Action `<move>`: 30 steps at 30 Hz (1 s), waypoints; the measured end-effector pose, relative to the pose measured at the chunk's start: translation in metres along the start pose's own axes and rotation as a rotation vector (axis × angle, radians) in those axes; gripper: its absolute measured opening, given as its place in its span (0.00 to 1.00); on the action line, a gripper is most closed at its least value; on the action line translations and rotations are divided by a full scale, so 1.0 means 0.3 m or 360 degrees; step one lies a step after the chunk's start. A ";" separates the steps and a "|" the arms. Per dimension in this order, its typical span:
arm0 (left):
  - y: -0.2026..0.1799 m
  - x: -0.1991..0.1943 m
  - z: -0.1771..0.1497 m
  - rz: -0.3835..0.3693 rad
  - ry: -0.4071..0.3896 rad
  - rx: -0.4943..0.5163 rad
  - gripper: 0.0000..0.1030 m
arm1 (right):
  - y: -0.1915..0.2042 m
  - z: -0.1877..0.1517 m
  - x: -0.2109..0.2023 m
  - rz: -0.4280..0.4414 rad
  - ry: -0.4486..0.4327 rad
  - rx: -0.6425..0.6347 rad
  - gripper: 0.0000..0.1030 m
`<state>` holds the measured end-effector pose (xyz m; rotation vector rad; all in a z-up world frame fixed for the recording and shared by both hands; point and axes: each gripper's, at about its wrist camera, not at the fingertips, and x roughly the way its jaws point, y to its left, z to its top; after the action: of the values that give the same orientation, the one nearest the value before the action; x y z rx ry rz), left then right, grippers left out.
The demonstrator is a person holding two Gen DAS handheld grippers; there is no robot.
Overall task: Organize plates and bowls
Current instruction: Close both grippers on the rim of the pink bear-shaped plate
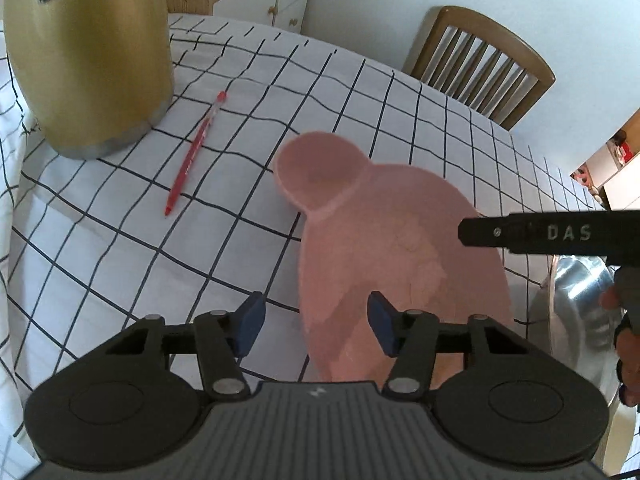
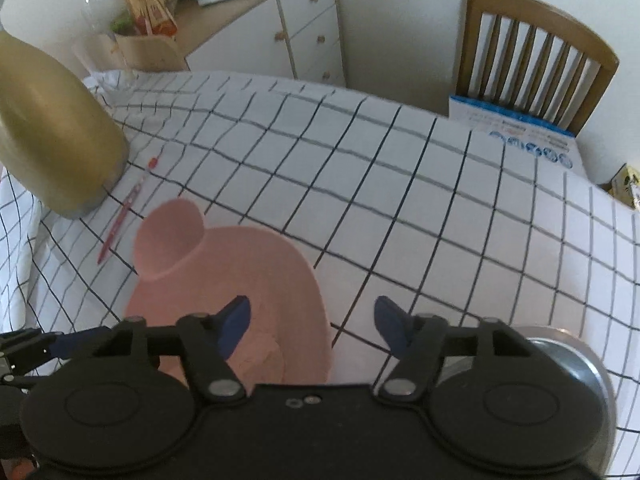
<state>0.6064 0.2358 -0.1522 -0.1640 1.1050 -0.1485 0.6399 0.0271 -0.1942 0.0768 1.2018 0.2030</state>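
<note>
Both jaws spread, pink plate (image 1: pixel 400 248) below, small bowl (image 1: pixel 320 172) touching

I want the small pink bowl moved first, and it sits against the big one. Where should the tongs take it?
Grip the small bowl by its far-left rim, one finger inside and one outside, coming from above on the pen side. Its near-right edge abuts or overlaps the big bowl, while the left wall stands free over the cloth. The left tongs look nearer and open.

Your left gripper (image 1: pixel 316 322) spread wide, empty, low over near rim of pink plate (image 1: pixel 400 248). Your right gripper (image 2: pixel 310 326) likewise spread, empty, off plate's right edge.
</note>
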 end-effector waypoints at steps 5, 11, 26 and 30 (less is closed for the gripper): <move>0.007 0.019 -0.003 -0.0041 0.0028 0.0000 0.49 | -0.002 -0.013 0.039 0.0035 0.0048 -0.0003 0.52; 0.030 0.023 -0.011 -0.0045 0.0049 -0.0042 0.45 | -0.007 -0.022 0.051 0.0069 0.0077 0.0006 0.44; 0.042 0.023 -0.014 -0.0052 0.0058 -0.0113 0.11 | -0.015 -0.050 0.033 0.0043 0.0053 0.0038 0.13; 0.046 0.007 -0.017 -0.0058 0.0033 -0.0112 0.11 | -0.020 -0.058 0.019 0.0056 0.0025 0.0068 0.10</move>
<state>0.6033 0.2486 -0.1593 -0.2459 1.1292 -0.1441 0.6264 0.0216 -0.2066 0.1339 1.2213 0.2094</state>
